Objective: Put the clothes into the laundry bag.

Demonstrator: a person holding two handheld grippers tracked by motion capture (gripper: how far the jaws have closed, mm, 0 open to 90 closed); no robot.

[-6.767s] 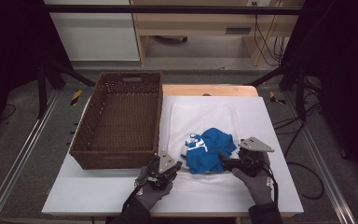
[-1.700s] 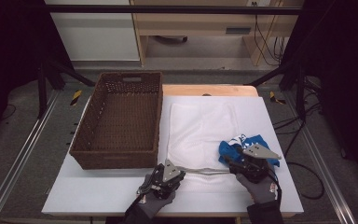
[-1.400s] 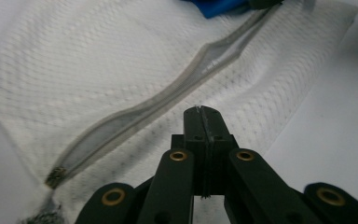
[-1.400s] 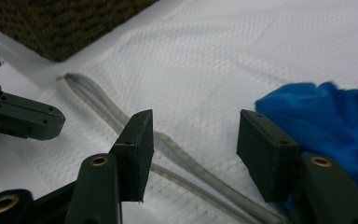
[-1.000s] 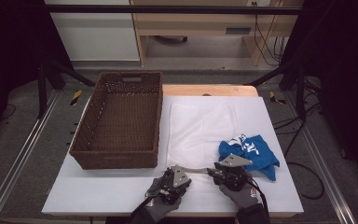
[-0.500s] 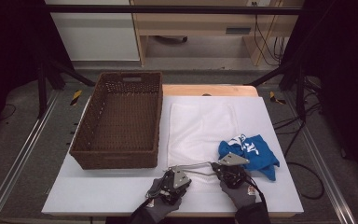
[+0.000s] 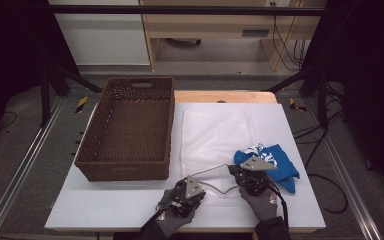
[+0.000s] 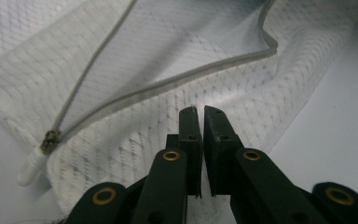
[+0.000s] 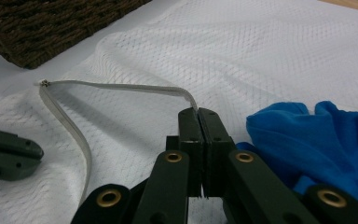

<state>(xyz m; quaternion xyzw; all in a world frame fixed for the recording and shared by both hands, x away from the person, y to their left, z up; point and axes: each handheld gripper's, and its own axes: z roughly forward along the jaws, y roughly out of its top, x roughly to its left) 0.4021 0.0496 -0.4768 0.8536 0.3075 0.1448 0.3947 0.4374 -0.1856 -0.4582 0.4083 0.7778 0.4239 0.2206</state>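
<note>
White board covers the desk (image 7: 105, 210), with a wicker basket (image 7: 127, 127) standing empty toward its left edge and a white mesh laundry bag (image 7: 217, 132) spread flat at the middle, reaching to the near edge. Just off the bag's near right corner a blue shirt (image 7: 275, 162) lies crumpled, partly on the mesh and partly on the bare board, outside the bag.

Both claws work at the bag's near edge. The right gripper (image 9: 198, 112) is clenched on the upper lip of the zipper (image 9: 116, 87) and holds it lifted, so the mouth gapes in a loop. The left gripper (image 8: 200, 112) has its jaws nearly together over the lower layer of mesh; it seems to pinch that layer, though from its own view I cannot be sure any cloth is caught. The zipper pull (image 8: 50, 141) sits at the far end of its track, so the bag is unzipped.

By my reading, the opening is done and held. What is left is the larger part: getting the shirt through the mouth, zipping up, and perhaps moving the bag to the basket.
</note>
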